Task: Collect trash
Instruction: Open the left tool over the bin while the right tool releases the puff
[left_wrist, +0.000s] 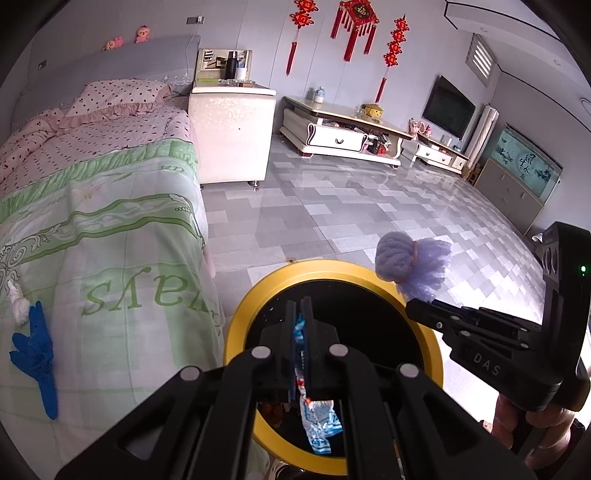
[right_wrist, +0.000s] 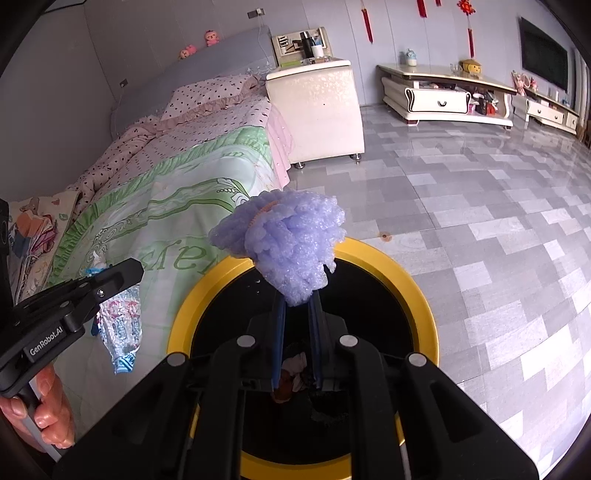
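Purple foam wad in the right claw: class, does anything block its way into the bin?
Nothing visible does. The purple foam wad hangs over the yellow-rimmed bin, whose mouth is uncovered below the right claw.

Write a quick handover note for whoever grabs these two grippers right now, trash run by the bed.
Left gripper: shut on a blue-and-white wrapper, over the yellow-rimmed bin.
Right gripper: shut on a purple foam net, also over the bin.
Done: some trash already lies in the bin.
Left: drop both pieces, then fetch the blue glove and the white wad from the bed.
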